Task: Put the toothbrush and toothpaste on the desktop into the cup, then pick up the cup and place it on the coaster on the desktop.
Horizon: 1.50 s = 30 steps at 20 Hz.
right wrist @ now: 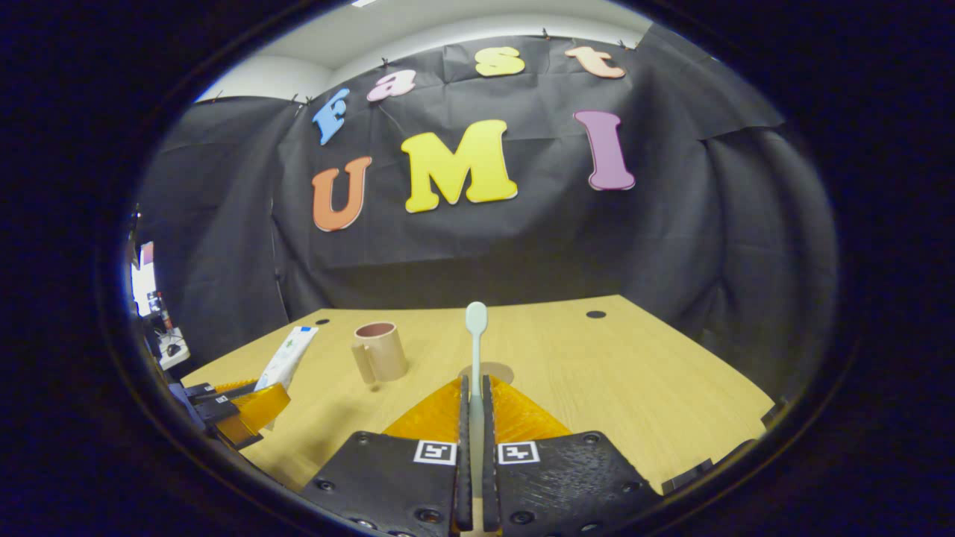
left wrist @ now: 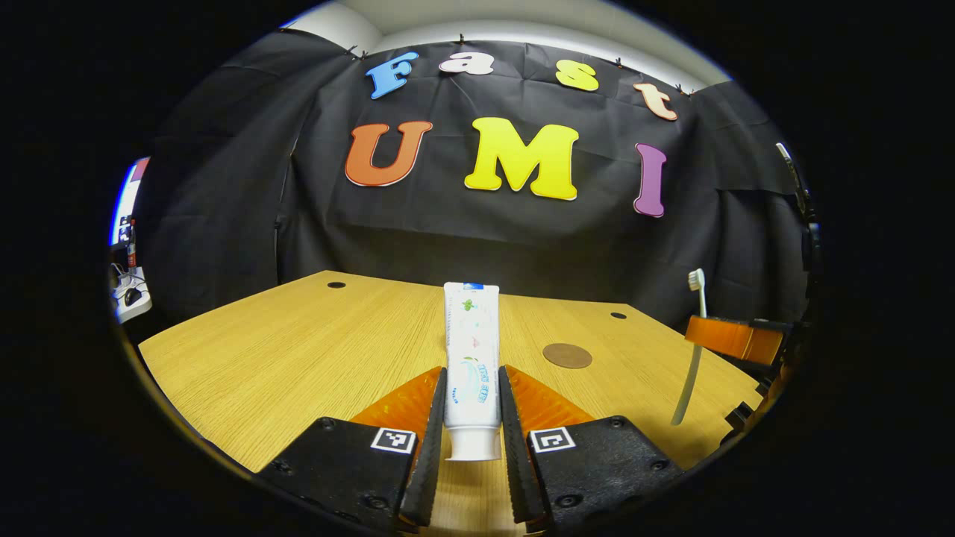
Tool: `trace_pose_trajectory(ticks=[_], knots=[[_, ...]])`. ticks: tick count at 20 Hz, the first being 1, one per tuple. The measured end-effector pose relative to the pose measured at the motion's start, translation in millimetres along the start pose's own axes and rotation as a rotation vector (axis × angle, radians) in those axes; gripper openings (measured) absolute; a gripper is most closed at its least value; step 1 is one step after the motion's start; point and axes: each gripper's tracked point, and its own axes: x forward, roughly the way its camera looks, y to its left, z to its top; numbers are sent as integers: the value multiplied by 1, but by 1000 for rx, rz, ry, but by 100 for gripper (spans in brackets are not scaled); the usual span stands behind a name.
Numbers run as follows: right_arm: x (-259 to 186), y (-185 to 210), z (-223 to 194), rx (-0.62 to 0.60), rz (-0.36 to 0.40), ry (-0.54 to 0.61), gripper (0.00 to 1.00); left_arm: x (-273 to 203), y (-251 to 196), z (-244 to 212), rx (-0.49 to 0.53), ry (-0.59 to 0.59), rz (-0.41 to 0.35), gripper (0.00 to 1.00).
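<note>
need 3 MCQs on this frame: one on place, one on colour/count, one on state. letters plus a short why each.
1. Where is the cup?
A) standing on the desk
B) on the coaster
C) held by a hand-held gripper

2. What colour is the coaster?
A) blue
B) brown
C) white

3. What is the left hand-held gripper doing?
A) open over the cup
B) shut on the toothbrush
C) shut on the toothpaste

Answers:
1 A: the cup stands alone on the wood in the right gripper view.
2 B: a brown disc lies on the desk.
3 C: both fingers press the tube's sides; the right hand-held gripper has the toothbrush.
</note>
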Motion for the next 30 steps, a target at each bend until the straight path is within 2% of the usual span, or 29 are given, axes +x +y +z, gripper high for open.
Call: trace_pose_trajectory(ticks=[3,8,9,10,11,16,19,26,30], knots=[[-9,-2,13,-11,-12,-52,5,1,2,1,4,-5,2,41],[-12,3,15,-51,-8,-58,6,3,6,19,20,-46,16,41],[-12,2,14,-60,-12,-59,6,5,6,25,19,-56,15,46],[-12,1,15,-62,-14,-60,6,9,4,30,17,-61,9,41],[-13,1,16,-61,-13,-60,6,14,3,37,13,-67,3,41],[-13,-5,18,-58,-21,-64,6,64,13,73,2,-112,14,42],[-14,-6,18,-62,-21,-64,6,100,21,86,35,-120,33,42],[-8,-10,13,-52,-20,-42,6,172,10,129,24,-193,-54,41],[-6,-15,13,-45,-26,-38,5,207,8,122,55,-189,-81,41]])
